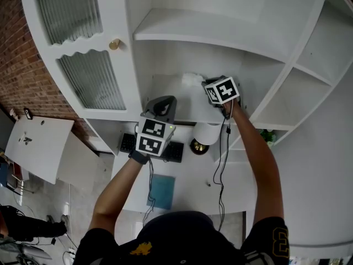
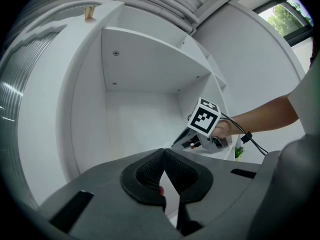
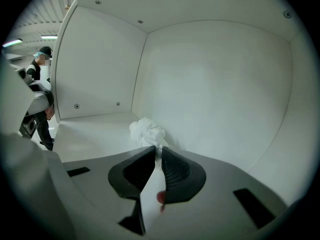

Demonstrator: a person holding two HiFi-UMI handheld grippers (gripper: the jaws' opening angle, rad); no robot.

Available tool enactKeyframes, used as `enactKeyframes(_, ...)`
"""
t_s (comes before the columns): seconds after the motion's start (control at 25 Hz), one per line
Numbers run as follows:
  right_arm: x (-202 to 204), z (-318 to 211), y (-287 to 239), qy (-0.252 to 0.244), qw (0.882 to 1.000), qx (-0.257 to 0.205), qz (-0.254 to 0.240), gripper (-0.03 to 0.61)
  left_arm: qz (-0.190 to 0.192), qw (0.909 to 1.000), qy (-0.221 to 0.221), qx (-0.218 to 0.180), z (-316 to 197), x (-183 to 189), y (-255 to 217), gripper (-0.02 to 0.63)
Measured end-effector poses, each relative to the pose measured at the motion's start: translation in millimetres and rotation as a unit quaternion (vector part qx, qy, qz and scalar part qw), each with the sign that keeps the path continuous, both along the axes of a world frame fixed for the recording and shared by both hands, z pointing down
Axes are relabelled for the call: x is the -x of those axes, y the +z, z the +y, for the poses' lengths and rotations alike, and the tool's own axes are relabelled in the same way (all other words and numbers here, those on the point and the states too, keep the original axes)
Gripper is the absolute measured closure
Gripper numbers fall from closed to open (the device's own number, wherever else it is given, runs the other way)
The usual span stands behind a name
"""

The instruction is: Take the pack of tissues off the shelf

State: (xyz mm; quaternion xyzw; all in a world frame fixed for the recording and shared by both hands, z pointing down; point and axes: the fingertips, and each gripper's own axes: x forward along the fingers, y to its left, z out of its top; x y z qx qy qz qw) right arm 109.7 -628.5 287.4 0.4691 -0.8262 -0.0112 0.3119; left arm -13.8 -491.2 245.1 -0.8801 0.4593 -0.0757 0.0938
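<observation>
A crumpled white wad of tissues [image 3: 146, 130] lies on the white shelf floor [image 3: 92, 134], in the back corner of the compartment. My right gripper [image 3: 156, 149] reaches into that compartment, and its jaws are shut on the near end of the tissues. From above, the tissues [image 1: 191, 78] show just beyond the right gripper [image 1: 203, 83]. My left gripper [image 1: 164, 102] hangs lower, in front of the shelf's edge, shut with nothing in it. In the left gripper view its fingertips [image 2: 163, 152] meet, and the right gripper [image 2: 196, 136] shows past them.
A cabinet door with ribbed glass and a brass knob [image 1: 114, 44] stands at the left. Another shelf board [image 1: 209, 31] spans above the compartment. Below are a desk with a keyboard [image 1: 172, 150], a white lamp [image 1: 208, 132] and a blue notebook [image 1: 162, 191]. A person [image 3: 41, 79] stands at the far left.
</observation>
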Motion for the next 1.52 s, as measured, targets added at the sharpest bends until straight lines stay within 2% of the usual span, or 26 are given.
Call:
enactKeyframes(0.72,-24.6,74.1,-17.1,0.043,0.993,-0.047,-0.096,0.534,0.008,0.9999,0.009,-0.012,43.6,-3.5,-7.3,0.597)
enactKeyframes(0.96,-28.6,117.2,-30.7,0.058,0.986,-0.079,-0.135,0.534,0.011,0.9996,0.019,-0.017,63.5,-7.2,-8.5,0.597)
enactKeyframes(1.24,-42.5,180.4,-38.7,0.083,0.974,-0.115,-0.179,0.534,0.031,0.9988,0.038,-0.001,82.5,-19.1,1.3,0.597)
enactKeyframes(1.52,-54.6,246.8,-36.2,0.098,0.961,-0.154,-0.207,0.534,0.053,0.9967,0.061,-0.002,115.4,-25.8,5.2,0.596)
